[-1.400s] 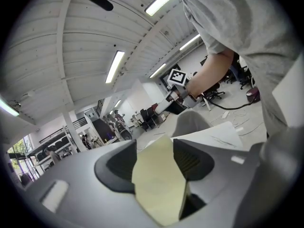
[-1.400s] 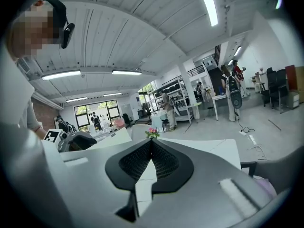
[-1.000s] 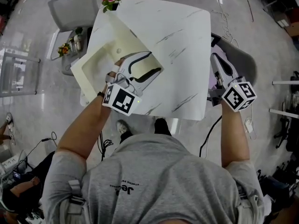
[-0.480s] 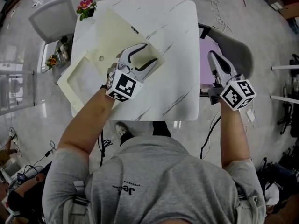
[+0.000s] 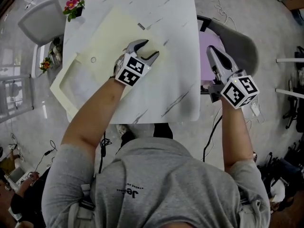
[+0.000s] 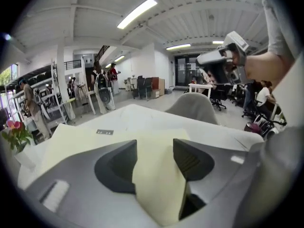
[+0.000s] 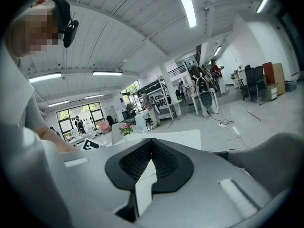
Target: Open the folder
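The cream folder [image 5: 99, 56] lies spread open on the white marble table [image 5: 175, 42], and its left half hangs over the table's left edge. Its cover [image 6: 156, 175] rests flat on the tabletop, with a corner reaching between the jaws of my left gripper [image 5: 146, 49]. Those jaws stand apart on either side of the sheet and the pads do not press on it; the left gripper view [image 6: 155, 146] shows the gap. My right gripper [image 5: 211, 52] hovers off the table's right edge over a chair, shut with nothing in it [image 7: 151, 141].
A small pot of pink flowers [image 5: 72, 6] stands at the table's far left corner. A grey chair [image 5: 35, 23] is beyond that corner. Another grey chair [image 5: 247, 56] with a purple seat [image 5: 204, 65] sits at the right edge, below my right gripper.
My left gripper has swung down and away with the cover, which stood raised before and now lies flat on the table. My right gripper has drifted slightly.
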A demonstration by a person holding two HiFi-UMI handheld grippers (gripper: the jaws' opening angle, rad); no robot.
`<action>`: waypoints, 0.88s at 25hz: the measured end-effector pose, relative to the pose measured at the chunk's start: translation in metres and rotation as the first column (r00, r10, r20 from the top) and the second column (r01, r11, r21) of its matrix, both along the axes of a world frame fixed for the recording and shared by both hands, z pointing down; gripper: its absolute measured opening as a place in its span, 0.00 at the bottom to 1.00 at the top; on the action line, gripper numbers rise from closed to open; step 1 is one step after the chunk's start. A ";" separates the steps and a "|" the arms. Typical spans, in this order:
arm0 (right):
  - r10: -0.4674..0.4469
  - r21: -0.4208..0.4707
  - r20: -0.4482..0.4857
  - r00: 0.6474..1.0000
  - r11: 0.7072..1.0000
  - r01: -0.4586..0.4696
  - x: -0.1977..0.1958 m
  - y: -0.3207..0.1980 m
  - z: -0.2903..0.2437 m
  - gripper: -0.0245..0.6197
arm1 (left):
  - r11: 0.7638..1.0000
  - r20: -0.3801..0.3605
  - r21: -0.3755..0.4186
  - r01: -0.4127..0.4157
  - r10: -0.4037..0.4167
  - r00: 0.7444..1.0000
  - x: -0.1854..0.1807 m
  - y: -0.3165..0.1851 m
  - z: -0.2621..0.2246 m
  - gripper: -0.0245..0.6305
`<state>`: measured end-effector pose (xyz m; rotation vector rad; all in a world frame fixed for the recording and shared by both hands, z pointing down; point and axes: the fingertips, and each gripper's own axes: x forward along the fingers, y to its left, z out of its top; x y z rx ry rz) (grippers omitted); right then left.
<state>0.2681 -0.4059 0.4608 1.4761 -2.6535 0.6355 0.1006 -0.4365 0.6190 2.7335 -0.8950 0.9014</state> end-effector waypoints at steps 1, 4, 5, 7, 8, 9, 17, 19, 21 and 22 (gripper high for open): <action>0.001 -0.005 0.001 1.000 1.000 -0.001 0.001 -0.001 0.002 0.04 | 0.999 0.021 -0.040 0.010 -0.009 1.000 0.001 -0.001 0.012 0.48; -0.002 -0.016 0.005 1.000 1.000 0.002 0.000 -0.003 0.008 0.04 | 0.984 0.105 -0.178 0.029 -0.010 0.994 0.003 0.004 0.052 0.43; -0.005 -0.017 0.006 1.000 1.000 0.005 -0.001 -0.003 0.009 0.04 | 0.979 0.108 -0.201 0.033 -0.012 0.994 0.004 0.005 0.059 0.43; -0.014 -0.017 0.005 1.000 1.000 0.014 -0.004 -0.002 0.012 0.04 | 0.977 0.099 -0.208 0.047 -0.027 0.995 0.006 0.004 0.061 0.43; -0.018 -0.018 0.004 1.000 1.000 0.018 -0.006 -0.002 0.013 0.04 | 0.977 0.097 -0.206 0.055 -0.036 0.995 0.007 0.002 0.060 0.43; -0.021 -0.021 0.003 1.000 1.000 0.021 -0.007 -0.001 0.015 0.04 | 0.977 0.096 -0.204 0.062 -0.043 0.994 0.008 0.001 0.060 0.43; -0.035 -0.046 -0.007 0.999 0.998 0.035 -0.023 -0.001 0.023 0.04 | 0.978 0.095 -0.199 0.059 -0.041 0.995 0.009 0.003 0.061 0.43; -0.035 -0.049 -0.012 0.999 0.998 0.034 -0.026 -0.001 0.026 0.04 | 0.979 0.094 -0.197 0.056 -0.038 0.995 0.009 0.003 0.061 0.43; -0.035 -0.051 -0.017 0.999 0.998 0.034 -0.027 -0.001 0.028 0.04 | 0.979 0.093 -0.195 0.055 -0.038 0.995 0.009 0.003 0.061 0.43; -0.033 -0.052 -0.018 0.999 0.998 0.032 -0.027 -0.001 0.029 0.04 | 0.980 0.093 -0.193 0.055 -0.038 0.995 0.009 0.003 0.061 0.43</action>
